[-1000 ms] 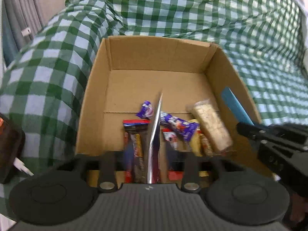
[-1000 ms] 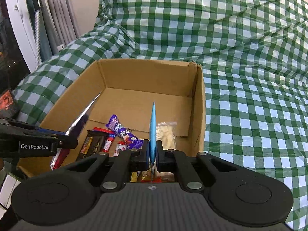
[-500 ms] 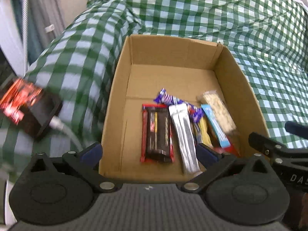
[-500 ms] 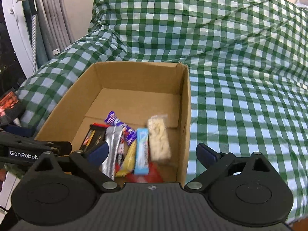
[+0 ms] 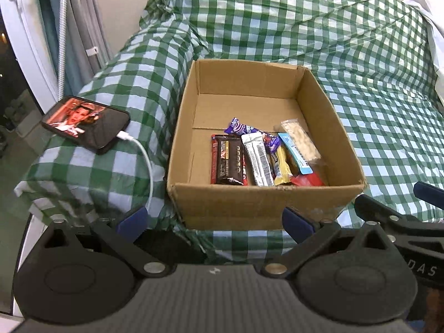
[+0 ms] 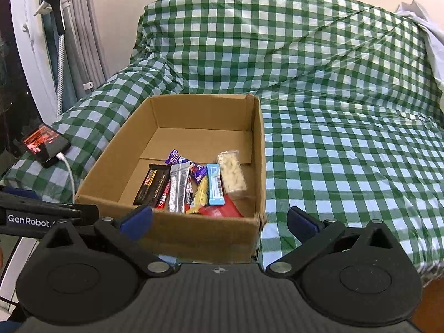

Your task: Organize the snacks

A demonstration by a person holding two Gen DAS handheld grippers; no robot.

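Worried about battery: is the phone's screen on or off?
On. The phone shows a lit picture, and a white cable is plugged into it.

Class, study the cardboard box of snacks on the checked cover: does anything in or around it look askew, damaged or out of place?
Mostly tidy. In the cardboard box, the bars lie side by side, but the purple wrapper lies crosswise behind them, partly under the silver bar. The box's near right corner looks frayed.
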